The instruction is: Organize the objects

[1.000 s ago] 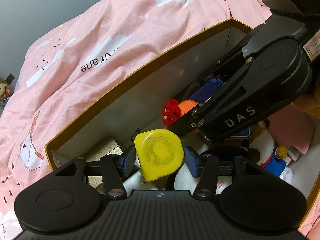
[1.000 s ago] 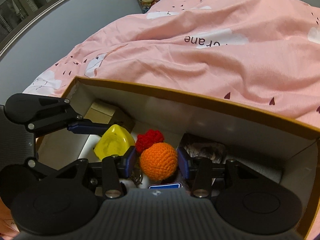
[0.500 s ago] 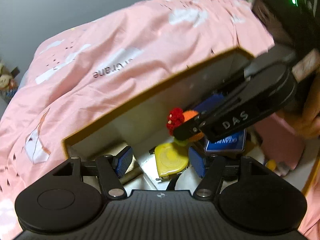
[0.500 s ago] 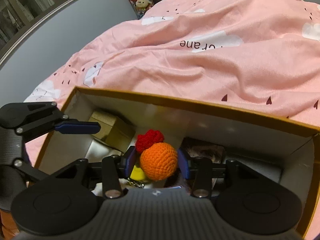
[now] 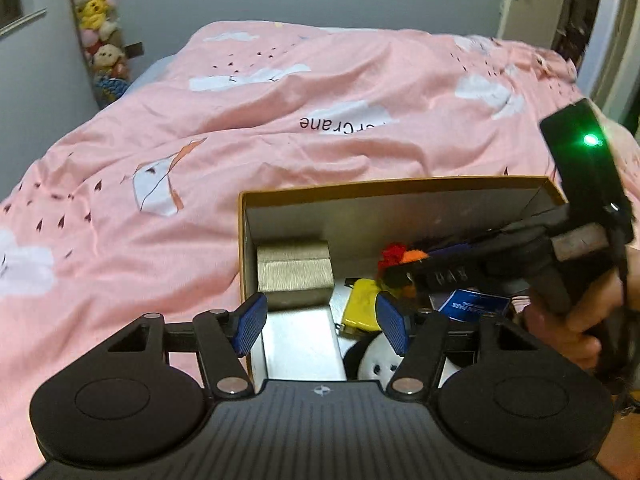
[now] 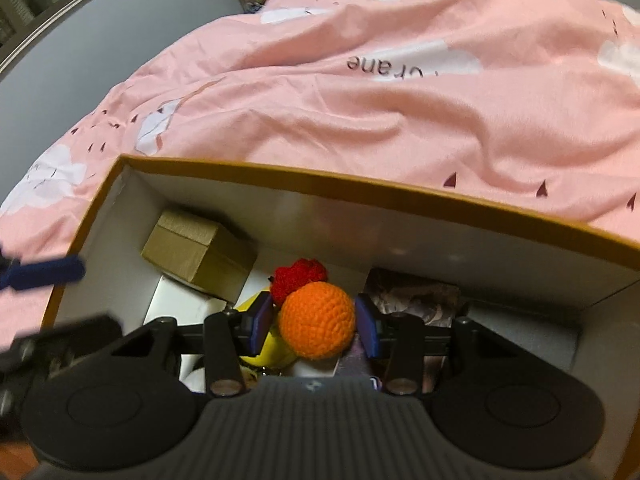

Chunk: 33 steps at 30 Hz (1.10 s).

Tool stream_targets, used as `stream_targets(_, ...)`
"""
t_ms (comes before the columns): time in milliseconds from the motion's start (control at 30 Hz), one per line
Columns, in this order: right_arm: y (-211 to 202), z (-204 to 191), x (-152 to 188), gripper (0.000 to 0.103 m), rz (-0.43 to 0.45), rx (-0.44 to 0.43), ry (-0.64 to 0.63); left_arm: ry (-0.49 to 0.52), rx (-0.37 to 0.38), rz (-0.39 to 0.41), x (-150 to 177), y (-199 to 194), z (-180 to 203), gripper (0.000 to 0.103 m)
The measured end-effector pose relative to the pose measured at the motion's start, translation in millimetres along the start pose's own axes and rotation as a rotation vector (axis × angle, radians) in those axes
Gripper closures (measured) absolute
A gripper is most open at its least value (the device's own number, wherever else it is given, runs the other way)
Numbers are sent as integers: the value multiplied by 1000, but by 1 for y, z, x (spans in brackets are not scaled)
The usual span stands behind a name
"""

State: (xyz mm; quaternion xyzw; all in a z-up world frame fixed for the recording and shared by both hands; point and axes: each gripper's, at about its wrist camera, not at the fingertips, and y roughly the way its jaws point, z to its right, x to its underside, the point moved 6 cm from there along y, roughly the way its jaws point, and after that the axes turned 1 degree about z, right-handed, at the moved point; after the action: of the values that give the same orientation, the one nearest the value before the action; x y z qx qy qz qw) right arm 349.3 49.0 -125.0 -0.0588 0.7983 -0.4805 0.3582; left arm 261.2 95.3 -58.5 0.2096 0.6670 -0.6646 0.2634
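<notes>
A brown-rimmed cardboard box (image 5: 392, 186) sits on the pink bedspread and holds the objects. My left gripper (image 5: 322, 322) is open and empty, held above the box's near left corner. A yellow tape measure (image 5: 362, 304) lies in the box below it. My right gripper (image 6: 316, 324) is shut on an orange and red crocheted toy (image 6: 318, 324) and holds it over the box interior (image 6: 400, 232). The right gripper also shows in the left wrist view (image 5: 404, 270), reaching into the box from the right.
Inside the box lie a tan small box (image 5: 294, 272), a white and black plush (image 5: 374, 362), a blue packet (image 5: 474, 306) and a patterned pouch (image 6: 416, 296). The pink bedspread (image 5: 200, 152) surrounds the box. Plush toys (image 5: 100, 40) hang by the grey wall.
My left gripper let go of the yellow tape measure, which now lies in the box, and has pulled back and up. My right gripper still holds the crocheted toy over the box.
</notes>
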Motion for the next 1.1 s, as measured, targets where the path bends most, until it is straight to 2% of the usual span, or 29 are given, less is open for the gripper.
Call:
stream_targets(133,3,3,-4,57,7,-46,51,-35,-10,8,12,-1,1,30)
stream_targets(300,-1,-3,-3,52,28,-19,5,-81,-6,9,23,-1,8,30)
stream_targets(467,-22,-5,-3,47,80,9,-40,-123,15,34,31,-12,19,30)
stream_targets(633,-56,-14,5,41,148,37,-107,-129,22,93,38,-32,34,30)
stream_targets(767,-95,-25,17,33,241,81,-180,-153,15,153,40,-53,40,30)
stream_targets(800,-104,-26,20,28,262,89,-186,-161,12,169,40,-58,40,29)
stream_targets(900,-136,-30,30,23,338,105,-190,-166,-6,227,41,-77,42,28)
stream_targets(1100,-185,-42,56,9,442,134,-182,-166,-47,359,43,-113,46,18)
